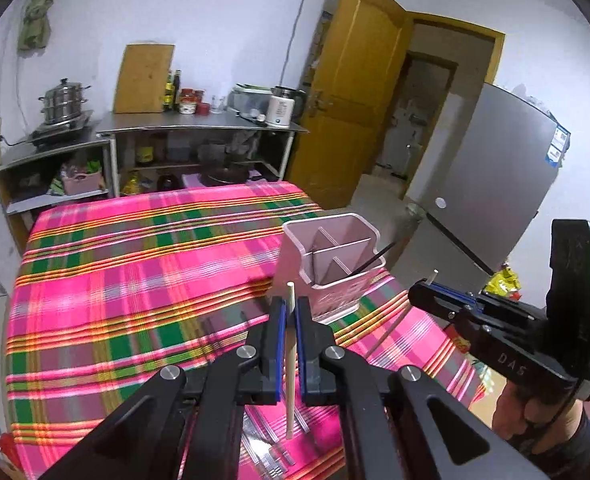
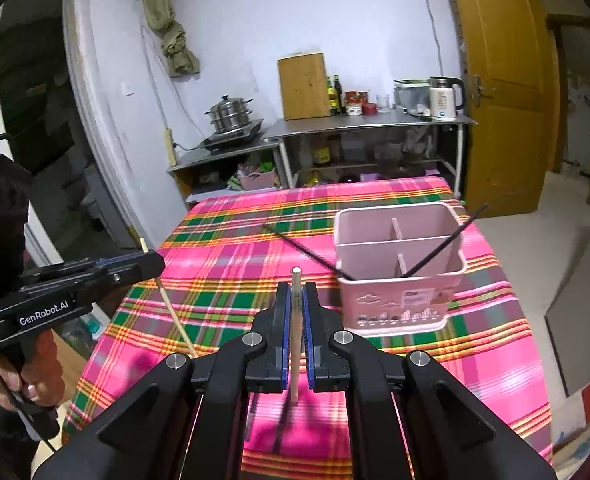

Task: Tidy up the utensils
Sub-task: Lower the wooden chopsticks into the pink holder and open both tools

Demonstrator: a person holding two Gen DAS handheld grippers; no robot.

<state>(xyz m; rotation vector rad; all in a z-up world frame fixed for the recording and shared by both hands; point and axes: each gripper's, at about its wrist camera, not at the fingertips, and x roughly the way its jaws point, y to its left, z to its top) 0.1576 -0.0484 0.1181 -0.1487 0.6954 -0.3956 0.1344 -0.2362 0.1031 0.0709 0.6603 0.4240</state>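
Above plaid cloth [image 1: 135, 280], both grippers' fingers [image 1: 279, 320] [image 2: 285, 308] pinch round wooden chopsticks [image 1: 291, 360] [image 2: 295, 340].

The plaid tablecloth [image 2: 231, 280] is lying bare ahead and to the left — open passage; the pink utensil holder [image 2: 399, 276] is standing right, two black chopsticks [image 2: 439, 246] jutting outward.

Pink holder [image 2: 401, 276]; pink-green-yellow plaid tablecloth [image 1: 135, 280]; black chopsticks [image 2: 307, 250]; yellow door [image 1: 351, 92].
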